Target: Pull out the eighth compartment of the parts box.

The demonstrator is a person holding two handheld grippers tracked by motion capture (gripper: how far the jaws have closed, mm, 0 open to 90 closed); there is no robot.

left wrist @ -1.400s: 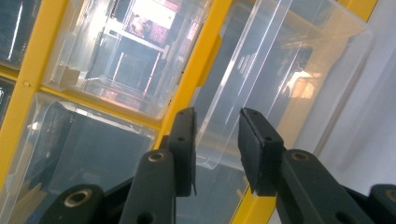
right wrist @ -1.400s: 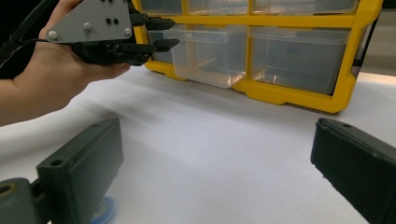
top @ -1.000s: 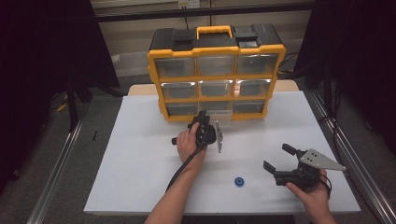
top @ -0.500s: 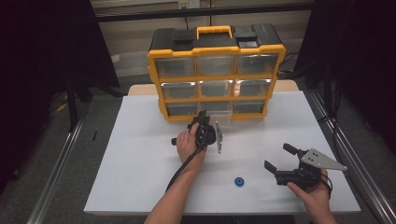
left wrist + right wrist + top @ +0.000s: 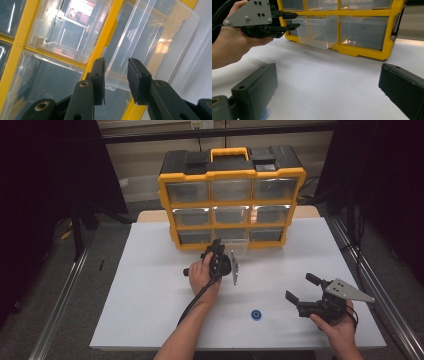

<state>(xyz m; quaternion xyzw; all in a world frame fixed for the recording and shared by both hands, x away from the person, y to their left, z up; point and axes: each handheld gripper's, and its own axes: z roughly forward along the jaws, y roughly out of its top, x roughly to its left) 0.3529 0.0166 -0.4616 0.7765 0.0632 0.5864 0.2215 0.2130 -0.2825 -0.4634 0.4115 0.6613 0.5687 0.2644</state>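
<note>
A yellow and black organizer (image 5: 232,174) with clear drawers stands at the back of the white table. Its bottom middle drawer (image 5: 236,242) is pulled partway out. My left gripper (image 5: 216,245), turned on its side, is shut on that drawer's front left corner. In the left gripper view the clear drawer (image 5: 140,37) edge sits between both pads of my left gripper (image 5: 116,62). The right gripper view has the drawer (image 5: 317,30) and the left gripper (image 5: 295,20) at upper left. My right gripper (image 5: 300,287) is held open and empty at the front right, and its jaws are wide apart (image 5: 328,75).
A small blue ring (image 5: 256,314) lies on the white table (image 5: 150,285) between the two hands, and its edge (image 5: 263,115) peeks out under my right gripper's left jaw. The other drawers are closed. Metal rails run along both sides of the table.
The left gripper has shifted very slightly toward the person at the drawer. The right gripper and the blue ring have stayed put.
</note>
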